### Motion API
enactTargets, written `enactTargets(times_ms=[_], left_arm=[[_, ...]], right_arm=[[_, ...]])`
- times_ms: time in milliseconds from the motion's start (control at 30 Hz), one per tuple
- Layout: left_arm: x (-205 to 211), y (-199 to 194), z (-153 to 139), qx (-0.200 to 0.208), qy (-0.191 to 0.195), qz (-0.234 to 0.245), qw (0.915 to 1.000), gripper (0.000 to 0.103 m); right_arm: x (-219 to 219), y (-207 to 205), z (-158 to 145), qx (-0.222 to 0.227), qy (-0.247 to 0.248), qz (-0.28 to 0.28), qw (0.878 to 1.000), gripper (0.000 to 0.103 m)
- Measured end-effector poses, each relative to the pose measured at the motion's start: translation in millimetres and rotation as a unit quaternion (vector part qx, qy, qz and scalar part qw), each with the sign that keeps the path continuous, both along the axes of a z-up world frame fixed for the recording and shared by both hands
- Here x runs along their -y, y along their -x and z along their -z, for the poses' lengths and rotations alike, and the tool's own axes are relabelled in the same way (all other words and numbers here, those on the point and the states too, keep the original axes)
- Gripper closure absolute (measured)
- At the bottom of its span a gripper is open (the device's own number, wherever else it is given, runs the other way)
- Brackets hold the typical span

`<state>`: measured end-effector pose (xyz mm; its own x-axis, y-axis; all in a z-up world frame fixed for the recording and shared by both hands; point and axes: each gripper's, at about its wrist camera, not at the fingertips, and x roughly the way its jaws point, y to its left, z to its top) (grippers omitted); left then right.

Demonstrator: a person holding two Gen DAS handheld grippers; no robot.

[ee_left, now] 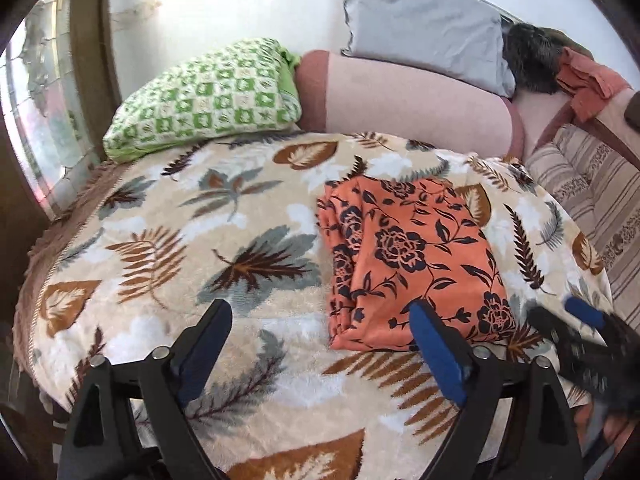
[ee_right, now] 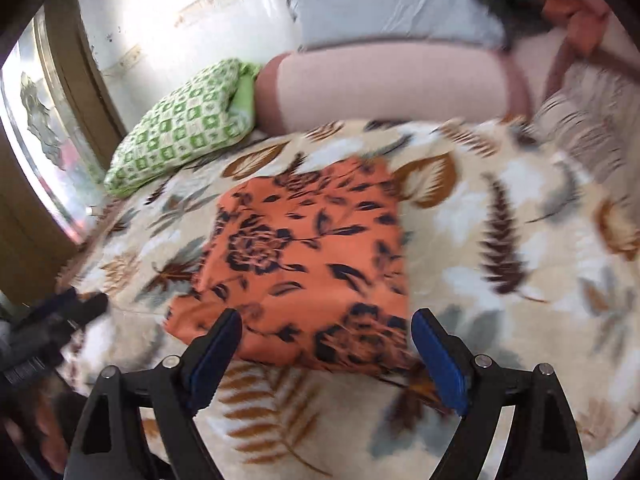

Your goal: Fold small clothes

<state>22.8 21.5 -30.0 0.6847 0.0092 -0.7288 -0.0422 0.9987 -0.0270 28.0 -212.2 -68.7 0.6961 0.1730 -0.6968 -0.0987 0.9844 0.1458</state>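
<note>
An orange garment with a dark flower print (ee_left: 412, 256) lies folded into a rough rectangle on the leaf-patterned blanket (ee_left: 180, 240). My left gripper (ee_left: 320, 316) is open and empty, just short of the garment's near left corner. The right gripper shows blurred at the right edge of the left wrist view (ee_left: 580, 332). In the right wrist view the garment (ee_right: 304, 264) lies straight ahead. My right gripper (ee_right: 326, 328) is open and empty, its fingers either side of the garment's near edge. The left gripper shows blurred at the left edge (ee_right: 68, 312).
A green checked pillow (ee_left: 204, 100), a pink bolster (ee_left: 412, 100) and a grey pillow (ee_left: 424, 20) lie along the wall at the back. A striped couch (ee_left: 592, 192) with loose orange cloth (ee_left: 588, 80) is at the right. A window (ee_left: 40, 120) is at the left.
</note>
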Motion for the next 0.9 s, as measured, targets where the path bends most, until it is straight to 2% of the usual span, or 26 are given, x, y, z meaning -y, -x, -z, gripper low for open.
enactTargets(times_ms=[100, 167, 200, 267, 367, 500, 733, 900], left_arm=[[0, 6, -2, -0.004, -0.002, -0.010, 0.9999, 0.012], [-3, 10, -3, -0.007, 0.012, -0.016, 0.9998, 0.012], [-4, 14, -5, -0.006, 0.021, -0.018, 0.9996, 0.012], [-5, 20, -10, 0.001, 0.026, -0.022, 0.9994, 0.012], [-3, 28, -19, 0.010, 0.025, -0.022, 0.9994, 0.010], [-1, 35, -26, 0.011, 0.022, -0.022, 0.9994, 0.009], [9, 38, -33, 0.007, -0.010, -0.015, 0.9998, 0.009], [11, 38, -34, 0.009, 0.005, 0.000, 0.9999, 0.009]], right_arm=[[5, 26, 0, 0.002, 0.027, 0.019, 0.999, 0.013], [6, 36, 0, 0.005, 0.036, 0.031, 0.999, 0.012], [3, 39, -1, 0.006, 0.039, 0.034, 0.999, 0.006], [-4, 47, -9, 0.017, 0.057, 0.026, 0.998, 0.000], [-14, 56, -23, 0.041, 0.083, 0.011, 0.996, 0.000], [-18, 60, -41, 0.061, 0.077, 0.000, 0.995, 0.000], [-21, 57, -46, 0.061, 0.081, -0.005, 0.995, 0.000], [-24, 55, -44, 0.057, 0.079, -0.006, 0.995, 0.000]])
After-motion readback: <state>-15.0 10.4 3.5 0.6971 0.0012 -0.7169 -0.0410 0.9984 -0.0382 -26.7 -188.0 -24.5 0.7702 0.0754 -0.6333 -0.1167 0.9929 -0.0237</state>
